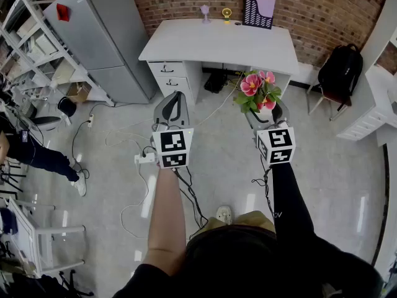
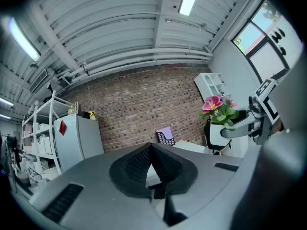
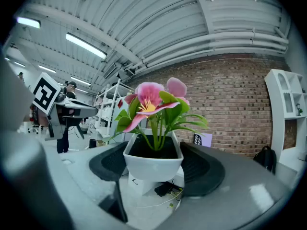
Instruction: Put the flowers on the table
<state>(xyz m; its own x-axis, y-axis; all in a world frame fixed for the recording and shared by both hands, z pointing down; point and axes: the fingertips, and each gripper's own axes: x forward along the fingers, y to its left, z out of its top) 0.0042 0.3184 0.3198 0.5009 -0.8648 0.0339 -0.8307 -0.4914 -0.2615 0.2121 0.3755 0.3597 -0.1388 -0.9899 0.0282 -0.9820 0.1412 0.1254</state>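
Observation:
Pink flowers with green leaves stand in a small white pot (image 3: 153, 163), and my right gripper (image 3: 156, 164) is shut on that pot, with a dark pad against each side. In the head view the potted flowers (image 1: 259, 92) hang above the floor, in front of the white desk (image 1: 222, 42), held out level by the right gripper (image 1: 265, 113). My left gripper (image 1: 172, 108) is beside it at the same height, jaws together and empty. In the left gripper view its pads (image 2: 152, 169) meet at the tip, and the flower pot (image 2: 214, 128) shows at the right.
On the desk's far edge stand a lilac card holder (image 1: 258, 9), a small purple cup (image 1: 205, 11) and a yellow trinket (image 1: 227, 13). A grey cabinet (image 1: 102, 36) and metal shelving (image 1: 37, 48) are on the left. Cables (image 1: 142, 157) trail over the floor. A black backpack (image 1: 339, 70) sits on a chair.

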